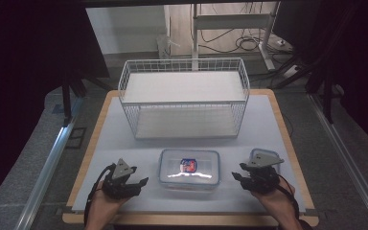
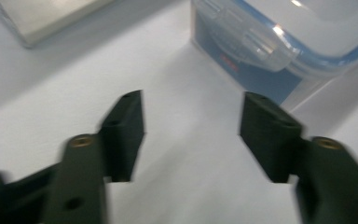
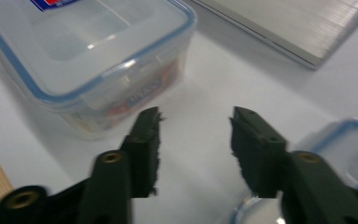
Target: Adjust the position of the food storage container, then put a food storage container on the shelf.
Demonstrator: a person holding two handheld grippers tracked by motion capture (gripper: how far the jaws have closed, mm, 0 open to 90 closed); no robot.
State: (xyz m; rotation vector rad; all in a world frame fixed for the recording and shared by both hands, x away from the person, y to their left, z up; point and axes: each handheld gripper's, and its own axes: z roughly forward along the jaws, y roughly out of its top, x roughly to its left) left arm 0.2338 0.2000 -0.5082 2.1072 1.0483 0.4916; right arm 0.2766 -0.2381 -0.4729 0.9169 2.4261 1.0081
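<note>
A clear plastic box with a blue-sealed lid (image 1: 189, 167) lies at the front middle of the white table. My left gripper (image 1: 141, 176) is just left of it with its jaws pointing toward the box. In the left gripper view the left gripper (image 2: 193, 100) stands open over bare table, the box (image 2: 279, 56) ahead to the right. My right gripper (image 1: 237, 171) is just right of the box, open. In the right gripper view the right gripper (image 3: 196, 114) holds nothing, with the box (image 3: 88, 51) ahead on the left. A smaller lidded box (image 1: 263, 155) sits under the right hand's gripper.
A white wire basket (image 1: 184, 96) with a pale board in its bottom stands behind the box. Its base corner (image 3: 298, 23) is ahead in the right gripper view. The small box (image 3: 349, 149) lies close to the right jaw. The table's wooden edge (image 1: 294, 158) runs along the right.
</note>
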